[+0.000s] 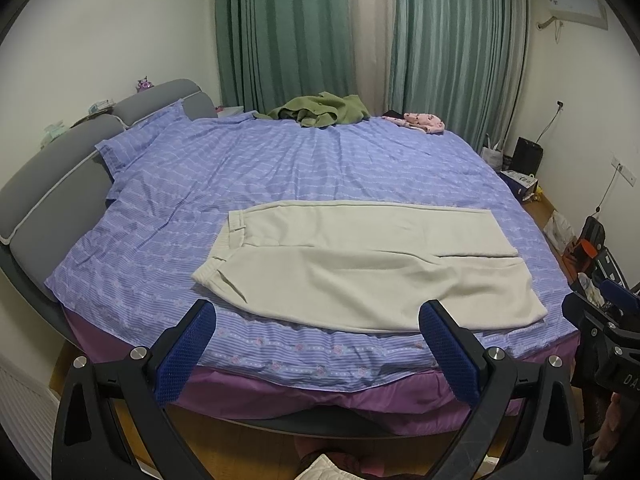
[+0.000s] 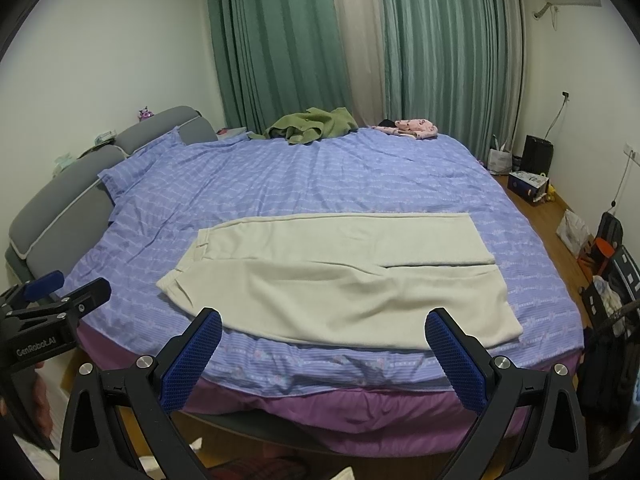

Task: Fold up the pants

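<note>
Filling most of both views, a wide bed [image 1: 280, 168] with a purple striped cover carries cream pants [image 1: 360, 264] laid flat near its front edge — waistband toward the grey headboard [image 1: 60, 184], legs side by side running right. A crumpled green garment [image 1: 320, 110] and a small pink garment [image 1: 426, 122] sit at the far edge, well apart from the pants. The left gripper [image 1: 318, 344] and right gripper [image 2: 324, 346] hover off the front edge — jaws spread wide, gripping nothing.
</note>
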The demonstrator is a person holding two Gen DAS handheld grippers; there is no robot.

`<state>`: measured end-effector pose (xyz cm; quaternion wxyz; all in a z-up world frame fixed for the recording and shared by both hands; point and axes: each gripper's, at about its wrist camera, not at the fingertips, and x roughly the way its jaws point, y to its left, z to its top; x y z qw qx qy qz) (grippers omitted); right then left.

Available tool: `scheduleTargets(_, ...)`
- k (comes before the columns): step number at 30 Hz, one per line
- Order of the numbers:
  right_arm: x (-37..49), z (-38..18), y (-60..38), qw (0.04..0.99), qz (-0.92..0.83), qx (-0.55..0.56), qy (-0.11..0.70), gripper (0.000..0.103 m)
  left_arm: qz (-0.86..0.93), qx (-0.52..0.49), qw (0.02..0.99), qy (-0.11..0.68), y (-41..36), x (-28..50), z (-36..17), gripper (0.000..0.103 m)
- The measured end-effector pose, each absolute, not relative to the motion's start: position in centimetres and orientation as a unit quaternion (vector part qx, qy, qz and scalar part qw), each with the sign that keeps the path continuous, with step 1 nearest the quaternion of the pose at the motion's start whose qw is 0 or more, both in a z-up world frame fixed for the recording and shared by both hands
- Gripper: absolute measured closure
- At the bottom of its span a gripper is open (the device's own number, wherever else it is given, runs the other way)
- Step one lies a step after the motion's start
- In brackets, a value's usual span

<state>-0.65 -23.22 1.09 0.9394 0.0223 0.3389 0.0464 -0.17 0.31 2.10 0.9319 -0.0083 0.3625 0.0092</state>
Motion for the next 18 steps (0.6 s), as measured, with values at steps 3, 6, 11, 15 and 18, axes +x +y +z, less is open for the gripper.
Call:
scheduleTargets(3,-0.64,1.08,-23.21,0.939,0.046,0.023,0.339,0.000,0.010,-0.009,0.932,0.362,0.30,0.01,2.15,0.000)
scheduleTargets(6,-0.67,1.06,-23.19,0.940,0.047,0.022,0.338,0.000,0.010,-0.009,0.932,0.362,0.25,0.25,2.18,0.000)
scheduleTargets(11,-0.68,1.06,-23.17,0.940,0.047,0.022,0.338,0.000,0.009,-0.008,0.933,0.359,0.37,-0.42,2.06,0.000)
scheduleTargets(15,-0.68,1.09,-23.18,0.940,0.047,0.022,0.337,0.000,0.009,-0.008,0.933,0.359,0.50,-0.27,2.08,0.000)
scheduleTargets(18,-0.68,1.09,-23.18,0.940,0.047,0.022,0.338,0.000,0.010,-0.009,0.933,0.359,0.56,-0.26,2.07,0.000)
